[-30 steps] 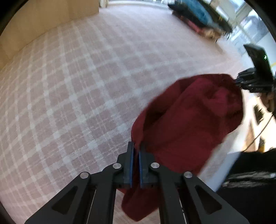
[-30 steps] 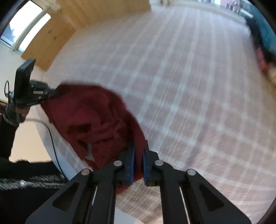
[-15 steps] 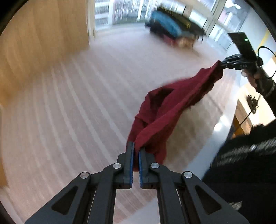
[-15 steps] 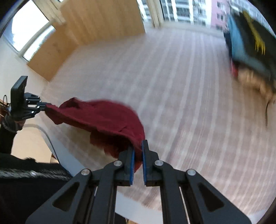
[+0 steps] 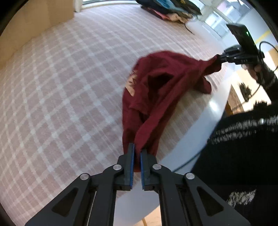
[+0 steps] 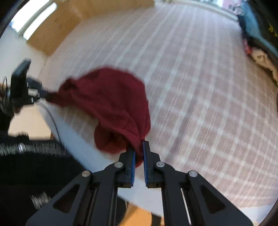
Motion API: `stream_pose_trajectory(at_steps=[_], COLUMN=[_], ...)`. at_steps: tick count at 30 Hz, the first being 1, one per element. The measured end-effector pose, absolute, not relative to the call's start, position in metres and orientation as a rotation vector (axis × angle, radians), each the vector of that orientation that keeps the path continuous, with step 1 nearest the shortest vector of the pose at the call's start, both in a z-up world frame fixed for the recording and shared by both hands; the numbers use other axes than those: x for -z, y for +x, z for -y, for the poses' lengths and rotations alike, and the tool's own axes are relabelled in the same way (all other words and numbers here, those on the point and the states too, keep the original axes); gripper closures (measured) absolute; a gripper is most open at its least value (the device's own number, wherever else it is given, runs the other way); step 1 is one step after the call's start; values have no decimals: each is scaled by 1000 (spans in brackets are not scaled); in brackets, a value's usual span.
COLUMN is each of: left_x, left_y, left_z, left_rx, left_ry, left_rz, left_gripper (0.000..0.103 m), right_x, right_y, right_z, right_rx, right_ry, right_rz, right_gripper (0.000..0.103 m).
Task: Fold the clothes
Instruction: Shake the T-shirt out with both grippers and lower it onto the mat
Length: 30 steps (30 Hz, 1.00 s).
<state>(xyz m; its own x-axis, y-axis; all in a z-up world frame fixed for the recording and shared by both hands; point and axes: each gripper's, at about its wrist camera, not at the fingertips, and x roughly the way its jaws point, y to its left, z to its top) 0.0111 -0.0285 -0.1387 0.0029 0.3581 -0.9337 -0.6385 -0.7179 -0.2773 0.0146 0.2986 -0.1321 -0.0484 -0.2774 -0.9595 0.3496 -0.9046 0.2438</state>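
The left tongs [image 5: 137, 149] are closed narrowly on one bunched edge of a dark red garment [image 5: 161, 90]; the cloth is pinched between the two blue pads [image 5: 131, 165] and a little of it hangs below them. From this grip the garment rises up and away to the right, over the near edge of the bed. It sags in loose folds, and a pale label or patch [image 5: 130, 83] shows on its far left side. The bed has a pink and white checked cover [image 5: 60, 87], and the garment hangs above the cover without lying flat on it.

At the other end of the garment, the right tongs [image 5: 219, 58] grip a twisted corner, with a hand [image 5: 255, 71] behind the tool and a dark patterned sleeve [image 5: 243, 135] below it. In the right wrist view the right tongs [image 6: 139, 149] are also closed on the red cloth, and the garment [image 6: 107, 97] spreads from there to the left, towards the left tongs [image 6: 45, 94], which look blurred. Beyond the garment, at the far right edge of the bed, there is a pile of other clothes [image 5: 170, 10], well apart from it.
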Motion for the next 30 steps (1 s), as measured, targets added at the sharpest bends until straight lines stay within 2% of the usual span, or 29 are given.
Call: stream_pose_trajectory(at_steps=[3,5,9,12,15,20,23,24,25,27,30], left_x=[136,133,127,128,139,177,188,189,188,181,165], left_y=[19,24,33,25,11,1,4,5,7,8,7], left_z=[32,36,44,51,42,11,6,4,2,1,1], left_rx=[-1800,-1809,-1837,-1912,-1940,-1896,-1856,-1850,-1856,-1880,-1947], left_ry=[-1581,-1582,-1584,-1583,-1573,-1614,-1647,-1648,-1639,-1620,-1583], left_rz=[-297,-295,-284,-228,-183,-255,-265,-271,-284,-299,-330], left_gripper=[87,78,76,75,68,68,80,91,94,100,101], right_x=[140,133,113,118,139,173,178,180,180,178,161], right_y=[27,31,28,17,12,12,16,16,16,17,17], right_z=[-301,-304,-311,-307,-298,-284,-279,-277,-275,-270,-267], right_rx=[1887,1874,1936,2033,2071,2046,2038,2029,2026,2037,2082], right_ry=[1907,1905,1814,1781,1791,1818,1807,1798,1785,1758,1689], right_rz=[-104,-85,11,26,9,-46,-62,-51,-46,-64,-84], right_gripper=[86,82,53,53,53,53,53,55,60,99,99])
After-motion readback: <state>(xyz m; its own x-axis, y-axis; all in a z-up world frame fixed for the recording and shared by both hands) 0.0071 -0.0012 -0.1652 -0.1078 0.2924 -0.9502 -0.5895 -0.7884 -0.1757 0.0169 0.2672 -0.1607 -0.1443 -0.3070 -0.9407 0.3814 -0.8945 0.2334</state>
